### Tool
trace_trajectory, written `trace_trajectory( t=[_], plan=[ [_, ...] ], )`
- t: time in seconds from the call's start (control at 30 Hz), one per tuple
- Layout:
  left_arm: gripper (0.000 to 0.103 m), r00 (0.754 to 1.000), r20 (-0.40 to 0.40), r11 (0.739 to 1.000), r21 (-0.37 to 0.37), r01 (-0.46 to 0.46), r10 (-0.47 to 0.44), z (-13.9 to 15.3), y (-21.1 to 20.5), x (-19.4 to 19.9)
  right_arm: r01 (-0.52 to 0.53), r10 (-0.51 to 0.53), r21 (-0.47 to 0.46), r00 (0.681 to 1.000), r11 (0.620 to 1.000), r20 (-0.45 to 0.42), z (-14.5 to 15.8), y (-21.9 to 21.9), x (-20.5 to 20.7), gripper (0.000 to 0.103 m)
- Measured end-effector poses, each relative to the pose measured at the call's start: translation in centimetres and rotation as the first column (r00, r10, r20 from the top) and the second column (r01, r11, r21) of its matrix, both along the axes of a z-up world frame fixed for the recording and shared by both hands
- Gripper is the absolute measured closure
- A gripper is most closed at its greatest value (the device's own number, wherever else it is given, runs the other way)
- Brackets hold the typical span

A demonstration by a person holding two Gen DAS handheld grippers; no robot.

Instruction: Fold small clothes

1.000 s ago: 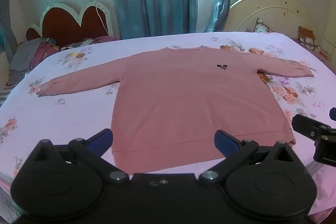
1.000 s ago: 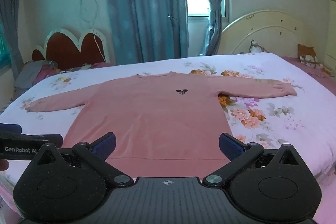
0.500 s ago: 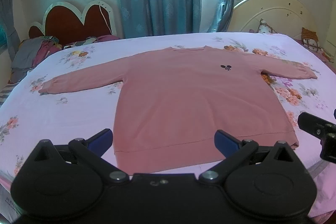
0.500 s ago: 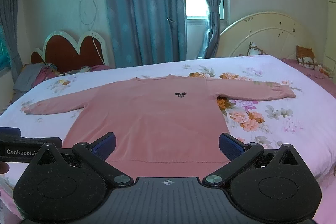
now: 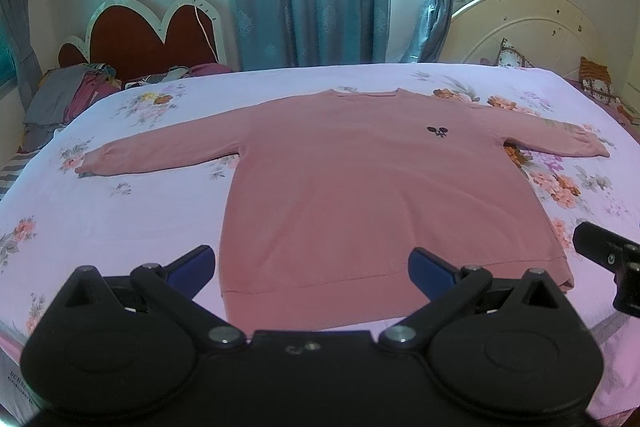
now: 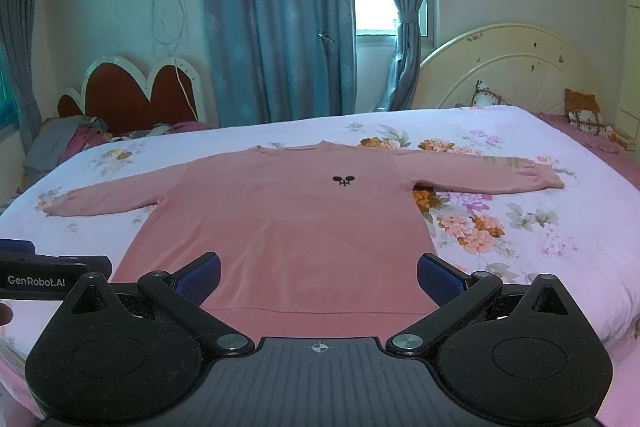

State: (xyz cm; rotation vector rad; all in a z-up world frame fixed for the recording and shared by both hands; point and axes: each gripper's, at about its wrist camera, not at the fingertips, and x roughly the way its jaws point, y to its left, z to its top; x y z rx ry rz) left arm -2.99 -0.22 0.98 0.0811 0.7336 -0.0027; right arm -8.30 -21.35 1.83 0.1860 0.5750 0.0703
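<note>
Lying: pink sweater flat and face-up on the floral bed, sleeves spread out to 9 and 3 o'clock, collar at 12, hem at 6 nearest both claws.
Left claw: jaws spread wide, holding nothing, hovering at the hem; its fingers straddle the hem's left half, with the hem's left corner just inside the left finger.
Right claw: jaws also wide and empty, poised over the hem's right half.
Long axis: sleeve cuff to sleeve cuff runs 9 to 3 o'clock, across both claws' line of sight; the body runs 6 to 12.
Nearer hand: left sleeve lies toward 10 o'clock of the left claw; right sleeve toward 2 o'clock of the right claw, so each sleeve probably suits its own side.
Progress: no fold made yet, judging by the flat cloth.
Risk: soft knit may drag and wrinkle if pinched too shallowly.
</note>
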Motion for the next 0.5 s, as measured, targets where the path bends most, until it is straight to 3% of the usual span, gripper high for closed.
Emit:
trace_trajectory(
  t=[0.5],
  plan=[
    [0.000, 1.000, -0.002, 1.000, -0.003, -0.013, 0.013, -0.2, 0.9, 0.9, -0.006, 0.006, -0.004, 1.000, 1.000, -0.008, -0.5, 0.5, 1.1, 0.000]
  ],
)
